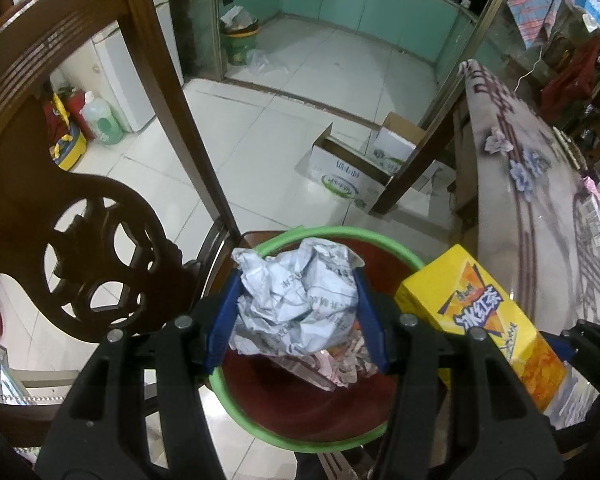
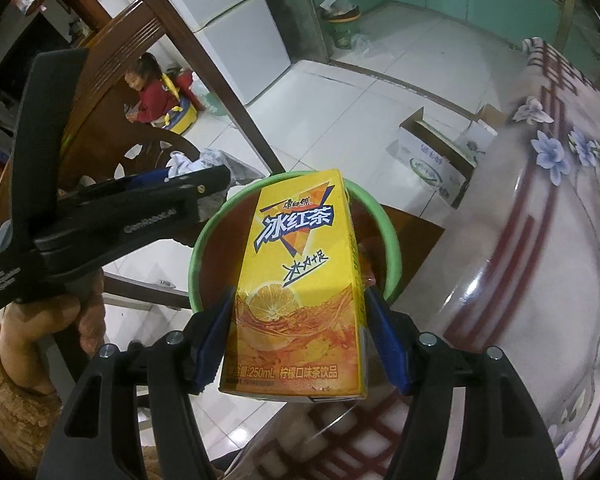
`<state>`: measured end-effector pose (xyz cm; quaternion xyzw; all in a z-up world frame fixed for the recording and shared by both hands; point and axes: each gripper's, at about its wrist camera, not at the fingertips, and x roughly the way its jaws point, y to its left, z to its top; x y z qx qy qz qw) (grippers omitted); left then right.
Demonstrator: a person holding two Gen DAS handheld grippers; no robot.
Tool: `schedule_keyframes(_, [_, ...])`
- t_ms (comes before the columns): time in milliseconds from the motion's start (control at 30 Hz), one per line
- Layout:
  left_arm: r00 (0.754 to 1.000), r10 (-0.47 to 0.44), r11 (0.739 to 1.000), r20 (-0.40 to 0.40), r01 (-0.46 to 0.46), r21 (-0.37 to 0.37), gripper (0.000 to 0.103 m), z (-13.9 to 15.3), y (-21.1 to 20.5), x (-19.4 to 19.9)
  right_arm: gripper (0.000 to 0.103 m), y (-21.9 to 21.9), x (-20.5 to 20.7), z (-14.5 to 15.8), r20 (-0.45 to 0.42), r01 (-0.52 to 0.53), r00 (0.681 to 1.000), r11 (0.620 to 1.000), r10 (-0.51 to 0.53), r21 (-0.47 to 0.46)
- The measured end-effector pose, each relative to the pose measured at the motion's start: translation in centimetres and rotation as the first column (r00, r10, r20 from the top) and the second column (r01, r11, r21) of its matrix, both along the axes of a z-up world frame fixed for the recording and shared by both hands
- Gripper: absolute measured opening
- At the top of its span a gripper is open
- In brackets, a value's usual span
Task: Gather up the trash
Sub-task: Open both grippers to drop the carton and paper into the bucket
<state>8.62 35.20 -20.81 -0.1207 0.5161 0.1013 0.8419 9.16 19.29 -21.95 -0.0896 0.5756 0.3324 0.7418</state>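
Note:
A red bin with a green rim (image 1: pixel 328 231) stands on a brown wooden seat right below both grippers. My left gripper (image 1: pixel 298 280) is shut on a crumpled ball of printed paper (image 1: pixel 300 300) and holds it over the bin's mouth. More crumpled paper lies inside the bin. My right gripper (image 2: pixel 300 292) is shut on a yellow iced-tea carton (image 2: pixel 300 280), upright between the blue pads, over the bin's green rim (image 2: pixel 198 248). In the left wrist view the carton (image 1: pixel 480 320) hangs just right of the paper. A hand holds the left gripper (image 2: pixel 204 180) at the left of the right wrist view.
A carved wooden chair back (image 1: pixel 100 200) rises close on the left. A round table with a flowered cloth (image 1: pixel 540 220) fills the right. An open cardboard box (image 1: pixel 348 176) sits on the tiled floor beyond. A child (image 2: pixel 152 96) sits on the floor by a white fridge (image 2: pixel 236 32).

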Motion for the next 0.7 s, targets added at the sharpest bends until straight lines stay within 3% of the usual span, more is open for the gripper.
schedule_keyframes(500, [0.999,-0.025,1.000,-0.023,0.025,0.004,0.052,-1.3,-0.3,1.7,0.062,0.6,1.0,-1.5,-0.058,0.011,0.998,1.000,-0.012,-0.008])
schedule_keyframes(600, [1.000,-0.012,1.000,-0.002,0.012,0.001,0.062,-0.8,-0.1,1.8,0.064,0.6,1.0,-1.6,-0.078,0.020,0.997,1.000,-0.019,0.012])
schedule_keyframes(633, [1.000,-0.008,1.000,0.012,0.008,-0.009,0.072,-0.5,0.0,1.8,0.068,0.5,1.1,-1.5,-0.083,0.030,0.996,0.999,-0.028,0.024])
schedule_keyframes(700, [0.999,-0.006,1.000,0.040,0.007,-0.031,0.076,0.0,0.1,1.6,0.070,0.3,1.2,-1.1,-0.076,0.038,0.996,0.999,-0.035,0.034])
